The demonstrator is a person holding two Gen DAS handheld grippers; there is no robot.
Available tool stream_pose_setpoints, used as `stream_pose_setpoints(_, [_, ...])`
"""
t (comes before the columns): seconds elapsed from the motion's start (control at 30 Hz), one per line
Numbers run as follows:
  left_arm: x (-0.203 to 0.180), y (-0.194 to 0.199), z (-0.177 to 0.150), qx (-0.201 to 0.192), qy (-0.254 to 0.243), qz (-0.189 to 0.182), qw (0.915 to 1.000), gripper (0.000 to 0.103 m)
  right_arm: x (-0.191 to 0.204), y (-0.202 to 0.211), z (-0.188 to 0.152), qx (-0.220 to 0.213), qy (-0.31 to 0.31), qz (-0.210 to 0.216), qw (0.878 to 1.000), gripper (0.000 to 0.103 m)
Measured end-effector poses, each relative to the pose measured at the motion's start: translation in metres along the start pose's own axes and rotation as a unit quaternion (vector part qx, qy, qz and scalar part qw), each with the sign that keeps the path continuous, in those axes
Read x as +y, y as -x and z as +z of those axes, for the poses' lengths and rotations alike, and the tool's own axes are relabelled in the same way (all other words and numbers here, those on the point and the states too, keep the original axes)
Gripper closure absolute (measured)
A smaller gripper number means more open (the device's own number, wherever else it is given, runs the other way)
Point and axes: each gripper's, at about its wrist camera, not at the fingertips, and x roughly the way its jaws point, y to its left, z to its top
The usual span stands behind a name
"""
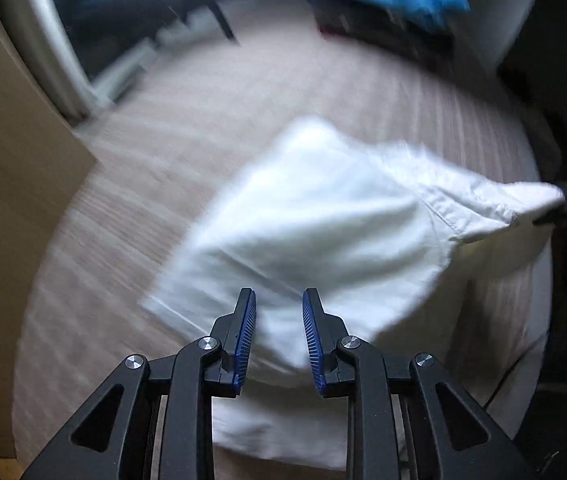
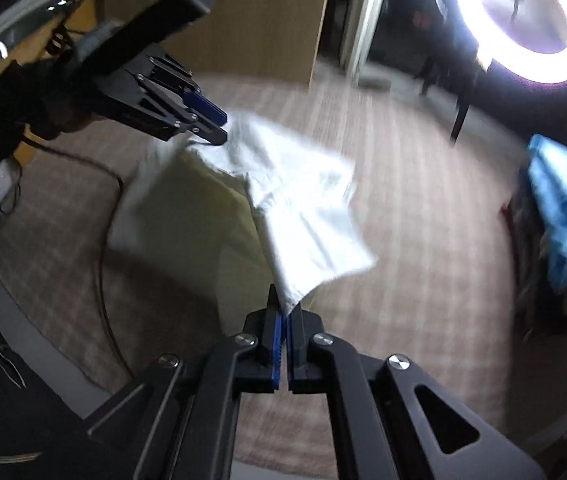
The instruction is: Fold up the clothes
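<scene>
The crumpled white cotton garment [image 2: 303,208] hangs above the striped beige bed cover [image 2: 423,300], pinched at one corner by the right gripper [image 2: 284,312], clenched on the cloth. The left gripper [image 1: 279,320] is released, jaws apart and holding nothing, close to the fabric's near edge. With one corner bearing all the weight, the cloth could slip free or bunch, and the left could close on several layers at once

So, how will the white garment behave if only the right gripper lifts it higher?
The white garment is probably floppy: it sags and creases from the right gripper pinching one corner. It looks light, since that thin pinch carries it. The left gripper stands open, so the free side would likely swing and bunch.
</scene>
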Motion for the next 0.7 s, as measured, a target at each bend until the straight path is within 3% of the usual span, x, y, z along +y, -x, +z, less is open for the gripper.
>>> stream_pose_setpoints(0.1, [-0.006, -0.021, -0.018, 0.015, 0.012, -0.014, 0.9997, 0.080, 0.011, -0.032, -0.016, 0.036, 0.022, -0.015, 0.999, 0.102])
stream_pose_setpoints(0.23, [0.005, -0.004, -0.023, -0.005, 0.046, -0.044, 0.9980, 0.080, 0.008, -0.045, -0.027, 0.078, 0.034, -0.005, 0.996, 0.102])
stream_pose_setpoints(0.3, [0.006, 0.004, -0.018, -0.015, 0.045, -0.040, 0.9981, 0.080, 0.008, -0.036, -0.027, 0.094, 0.043, 0.018, 0.994, 0.100])
stream_pose_setpoints(0.37, [0.007, 0.012, -0.014, -0.025, 0.044, -0.036, 0.9980, 0.080, 0.005, -0.023, -0.028, 0.110, 0.035, 0.067, 0.991, 0.096])
stream_pose_setpoints(0.43, [0.007, 0.021, -0.009, -0.036, 0.044, -0.032, 0.9979, 0.079, -0.008, -0.004, -0.027, 0.100, 0.008, 0.110, 0.989, 0.087])
stream_pose_setpoints(0.5, [0.008, 0.029, -0.005, -0.046, 0.043, -0.029, 0.9976, 0.078, -0.024, 0.009, -0.023, 0.073, -0.023, 0.111, 0.991, 0.062])
stream_pose_setpoints(0.53, [0.009, 0.033, -0.002, -0.051, 0.043, -0.027, 0.9974, 0.076, -0.036, 0.010, -0.020, 0.056, -0.038, 0.097, 0.993, 0.057])
stream_pose_setpoints(0.6, [0.009, 0.039, 0.002, -0.060, 0.043, -0.025, 0.9970, 0.075, -0.058, 0.000, -0.009, 0.028, -0.063, 0.064, 0.996, 0.054])
stream_pose_setpoints(0.7, [0.004, 0.005, -0.001, -0.026, 0.046, -0.050, 0.9974, 0.075, -0.088, -0.036, 0.021, -0.003, -0.101, 0.056, 0.993, 0.054])
